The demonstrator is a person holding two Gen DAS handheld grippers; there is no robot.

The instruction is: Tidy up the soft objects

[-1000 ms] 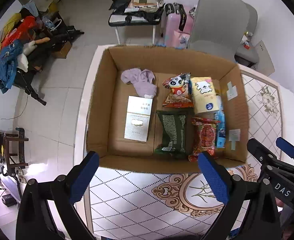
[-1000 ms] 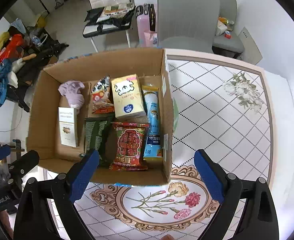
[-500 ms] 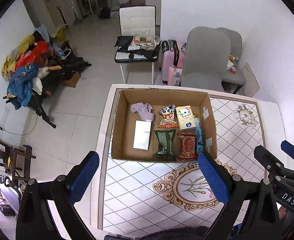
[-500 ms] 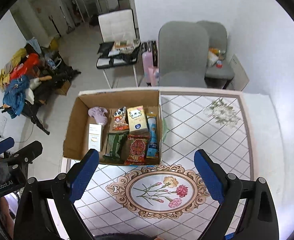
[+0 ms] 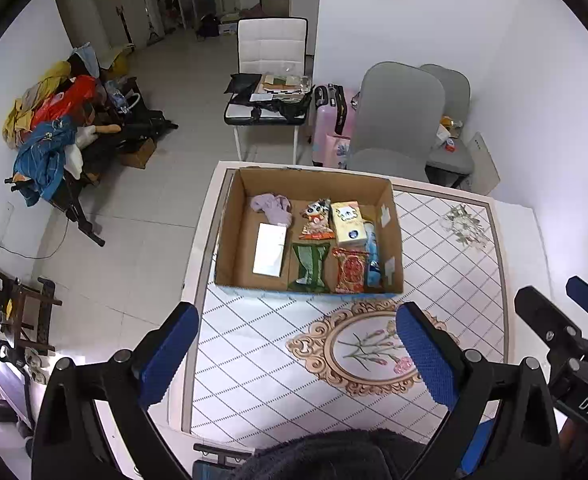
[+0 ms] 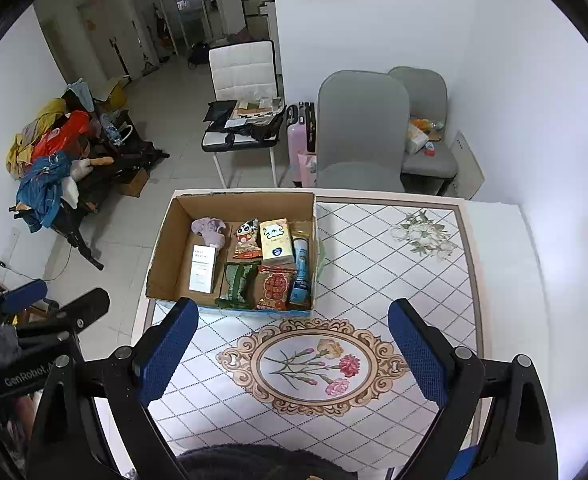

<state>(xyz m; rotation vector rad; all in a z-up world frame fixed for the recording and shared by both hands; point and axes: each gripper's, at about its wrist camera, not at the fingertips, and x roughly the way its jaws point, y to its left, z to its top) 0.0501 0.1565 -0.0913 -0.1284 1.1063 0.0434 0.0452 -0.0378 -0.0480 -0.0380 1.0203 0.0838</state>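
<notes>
Left wrist view: the left gripper [image 5: 294, 354] hangs with jaws released, empty, high above the tabletop [image 5: 254, 360]; the soft items lie packed in the cardboard box [image 5: 230, 236].

Right wrist view: the right gripper [image 6: 290, 350] is likewise spread and empty. Judged finished; pull away without touching the box.

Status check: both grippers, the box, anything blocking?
Left gripper open, empty. Right gripper open, empty. Both well above the table. Cardboard box packed: purple cloth, snack bags, tissue pack. Nothing in the way.

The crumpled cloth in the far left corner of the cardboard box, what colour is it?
The cloth is pale lilac; the left wrist view shows it best.
</notes>
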